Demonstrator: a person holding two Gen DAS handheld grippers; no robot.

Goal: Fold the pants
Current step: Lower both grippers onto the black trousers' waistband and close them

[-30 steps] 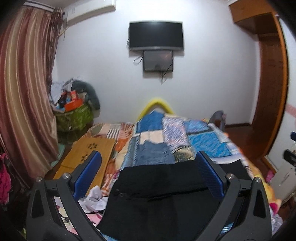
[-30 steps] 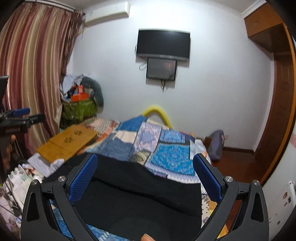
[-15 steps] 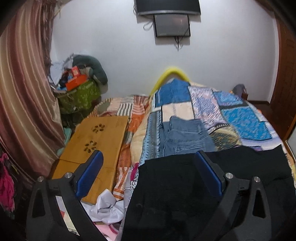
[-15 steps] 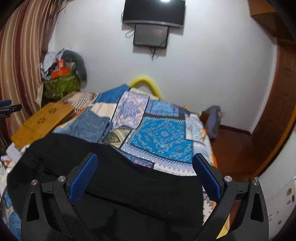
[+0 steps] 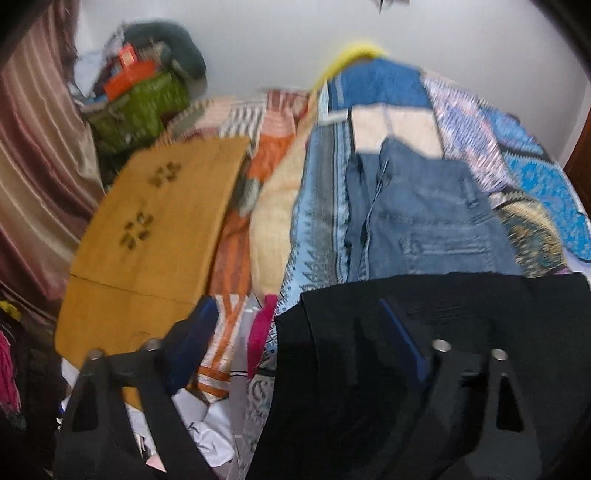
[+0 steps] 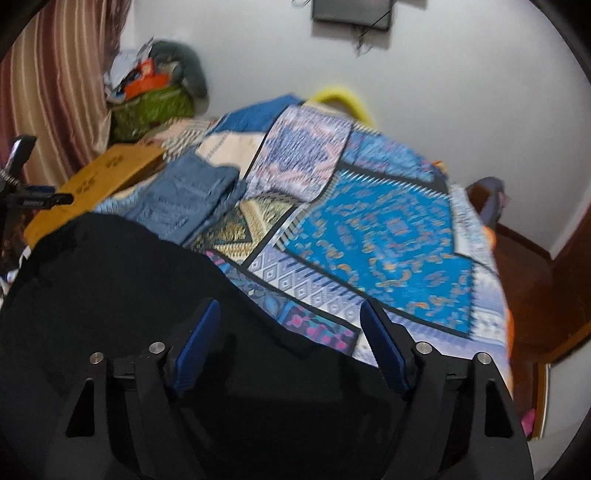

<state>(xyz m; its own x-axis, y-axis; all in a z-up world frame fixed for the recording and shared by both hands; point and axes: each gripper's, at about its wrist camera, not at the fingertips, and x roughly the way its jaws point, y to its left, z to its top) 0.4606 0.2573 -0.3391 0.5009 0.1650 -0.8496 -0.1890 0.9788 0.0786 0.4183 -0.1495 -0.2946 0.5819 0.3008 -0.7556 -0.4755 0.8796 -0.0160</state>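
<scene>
Black pants (image 6: pixel 110 280): matte dark cloth, spread flat at the near end of the bed; edge runs in a soft curve across the right wrist view. In the left wrist view (image 5: pixel 461 306) a straight upper hem with a faint stitched pocket line.
Left gripper (image 5: pixel 299 328): black frame, blue ribbed pads; jaws apart and closing. The pants' left edge lies between them, no pad seen pressing cloth. View is motion-blurred.
Right gripper (image 6: pixel 290 328): same build; jaws apart and closing over the pants' far edge. Cloth sits between the pads, contact cannot be made out.
Folded jeans (image 5: pixel 424 218): faded blue denim, seams and a back pocket visible, lying just beyond the black pants, touching or overlapping their hem.
Bedspread (image 6: pixel 388 236): patchwork of printed panels, bright blue with orange motifs, lilac, cream, gold-black diamond; thin woven look.
Wooden board (image 5: pixel 155 229): flat tan lap-table top with cut-out flower vents, left of the bed.
Striped cloth (image 5: pixel 236 251): orange and white, between board and bed.
Curtain (image 5: pixel 33 147): maroon with pale stripes, glossy folds, far left.
Green bag (image 6: pixel 151 107): overstuffed, in the corner by the curtain.
Wall (image 6: pixel 443 92): plain white; dark screen (image 6: pixel 351 13) mounted high.
Floor (image 6: pixel 528 280): reddish-brown wood, right of the bed.
</scene>
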